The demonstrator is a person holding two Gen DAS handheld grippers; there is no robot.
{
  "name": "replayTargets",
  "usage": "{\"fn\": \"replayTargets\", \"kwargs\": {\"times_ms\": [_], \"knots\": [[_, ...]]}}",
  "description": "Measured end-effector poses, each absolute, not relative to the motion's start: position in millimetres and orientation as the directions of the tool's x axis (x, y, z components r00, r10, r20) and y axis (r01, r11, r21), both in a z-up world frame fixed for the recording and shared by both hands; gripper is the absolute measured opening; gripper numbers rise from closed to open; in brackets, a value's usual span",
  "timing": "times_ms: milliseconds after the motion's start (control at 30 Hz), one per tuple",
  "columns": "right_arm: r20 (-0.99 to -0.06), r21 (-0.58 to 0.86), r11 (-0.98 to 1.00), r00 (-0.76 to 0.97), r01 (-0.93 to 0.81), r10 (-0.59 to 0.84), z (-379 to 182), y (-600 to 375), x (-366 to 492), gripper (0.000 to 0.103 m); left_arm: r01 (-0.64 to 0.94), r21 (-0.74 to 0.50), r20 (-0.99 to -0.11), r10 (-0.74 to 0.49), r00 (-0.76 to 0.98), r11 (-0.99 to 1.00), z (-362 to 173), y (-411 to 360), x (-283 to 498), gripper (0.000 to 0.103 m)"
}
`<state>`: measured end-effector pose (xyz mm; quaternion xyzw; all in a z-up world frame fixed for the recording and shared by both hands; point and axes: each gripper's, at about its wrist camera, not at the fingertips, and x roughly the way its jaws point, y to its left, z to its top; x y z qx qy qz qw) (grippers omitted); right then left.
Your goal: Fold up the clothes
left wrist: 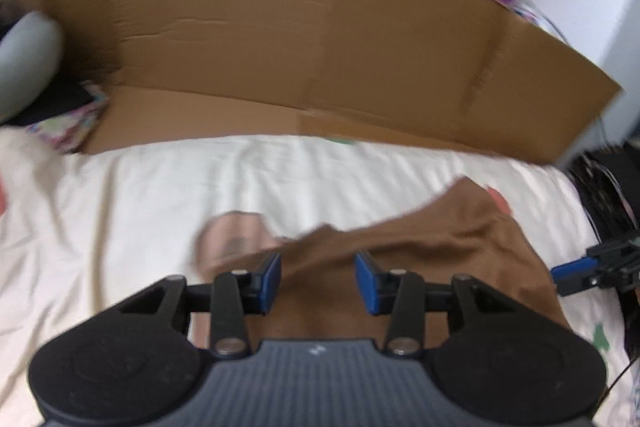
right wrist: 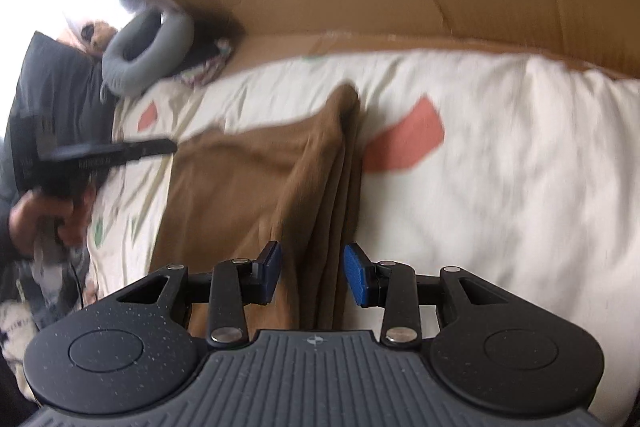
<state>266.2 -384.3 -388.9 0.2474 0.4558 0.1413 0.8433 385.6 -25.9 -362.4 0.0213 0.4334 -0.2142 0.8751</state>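
A brown garment (left wrist: 440,247) lies folded on the white bed sheet (left wrist: 160,195). In the left wrist view my left gripper (left wrist: 319,281) hovers over its near part. The blue pads (left wrist: 272,279) stand apart and do not press the cloth. In the right wrist view my right gripper (right wrist: 314,273) is open over the garment's (right wrist: 248,187) layered right edge, with nothing pinched. The right gripper (left wrist: 560,277) shows at the garment's right side in the left view. The left gripper (right wrist: 160,147), held by a hand (right wrist: 52,211), reaches to the cloth's far left corner.
A long cardboard sheet (left wrist: 300,39) stands along the bed's far side. A grey neck pillow (right wrist: 148,47) and dark clothing (right wrist: 52,95) lie at the bed's far left. The sheet (right wrist: 520,167) has red and green printed patches.
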Motion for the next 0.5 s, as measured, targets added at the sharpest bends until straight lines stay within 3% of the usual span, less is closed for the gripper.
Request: {"fn": "replayTargets", "kwargs": {"times_ms": [367, 500], "knots": [[-0.747, 0.526, 0.851, 0.474, -0.007, 0.466, -400, -357, 221, 0.039, 0.591, -0.177, -0.775, -0.482, 0.409, 0.787, -378, -117, 384, 0.043], [-0.764, 0.506, 0.863, 0.468, 0.006, 0.445, -401, -352, 216, 0.033, 0.609, -0.199, -0.766, -0.509, 0.392, 0.768, -387, -135, 387, 0.043]]}}
